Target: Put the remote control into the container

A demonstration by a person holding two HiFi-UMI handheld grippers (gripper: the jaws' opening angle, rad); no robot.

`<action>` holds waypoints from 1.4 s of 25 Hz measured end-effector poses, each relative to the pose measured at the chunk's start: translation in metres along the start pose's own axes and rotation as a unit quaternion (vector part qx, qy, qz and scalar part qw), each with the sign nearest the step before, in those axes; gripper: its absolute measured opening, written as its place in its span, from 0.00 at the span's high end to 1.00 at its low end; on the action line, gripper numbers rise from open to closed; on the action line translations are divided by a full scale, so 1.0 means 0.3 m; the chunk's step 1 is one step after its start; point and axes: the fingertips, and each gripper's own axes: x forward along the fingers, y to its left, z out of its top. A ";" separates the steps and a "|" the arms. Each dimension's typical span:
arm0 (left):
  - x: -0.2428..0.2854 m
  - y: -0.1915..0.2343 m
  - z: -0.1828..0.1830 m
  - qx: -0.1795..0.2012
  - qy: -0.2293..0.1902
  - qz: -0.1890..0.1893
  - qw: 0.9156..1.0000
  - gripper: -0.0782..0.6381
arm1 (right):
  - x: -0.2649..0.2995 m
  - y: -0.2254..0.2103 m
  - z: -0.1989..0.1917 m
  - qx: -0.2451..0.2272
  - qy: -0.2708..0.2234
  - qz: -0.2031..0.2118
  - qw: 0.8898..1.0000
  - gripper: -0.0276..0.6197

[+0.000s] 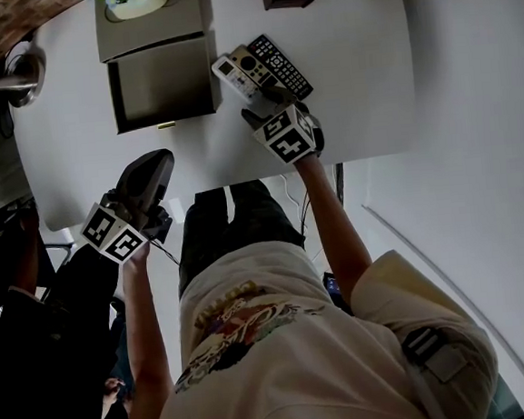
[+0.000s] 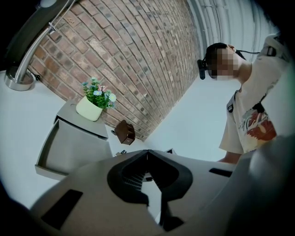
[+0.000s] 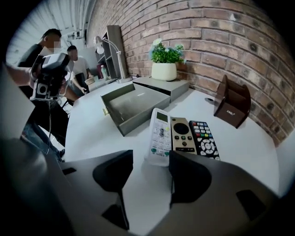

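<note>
your white table (image 3: 239, 152): open grey container (image 3: 133, 108) at left; just right of it, side by side, white remote (image 3: 159, 136), gold remote (image 3: 183, 135), black remote (image 3: 204, 139); brown holder (image 3: 233, 107) near brick wall; lamp base (image 1: 26, 69) at far left corner.

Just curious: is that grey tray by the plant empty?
Empty: the grey tray shows only bare floor; the remotes lie beside it.

The person's right arm (image 1: 331, 216) stretches forward, the right gripper (image 3: 151, 162) angled steeply down, its jaws wide apart and clamped on nothing. The left arm (image 1: 140, 324) hangs back beside the body, the left gripper (image 2: 147, 151) near level, its jaws closed tip to tip and empty.
</note>
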 end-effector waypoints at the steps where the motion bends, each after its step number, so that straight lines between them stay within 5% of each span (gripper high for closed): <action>1: 0.000 0.000 0.001 -0.001 -0.001 -0.001 1.000 0.88 | -0.002 -0.001 0.015 -0.008 -0.001 -0.001 1.000 0.61; 7: 0.005 0.004 -0.005 -0.006 0.000 0.000 1.000 0.88 | 0.039 -0.017 0.063 0.005 -0.008 0.007 1.000 0.61; 14: 0.010 0.012 -0.016 -0.011 0.005 0.001 1.000 0.88 | 0.074 -0.008 0.081 -0.078 0.020 -0.003 0.997 0.61; 19: 0.013 0.017 -0.015 -0.013 0.004 0.004 1.000 0.88 | 0.073 0.002 0.072 -0.059 0.024 0.019 0.998 0.61; 35: 0.024 0.003 0.004 -0.016 -0.004 -0.002 1.000 0.88 | 0.091 -0.016 0.075 -0.042 0.065 -0.017 0.997 0.59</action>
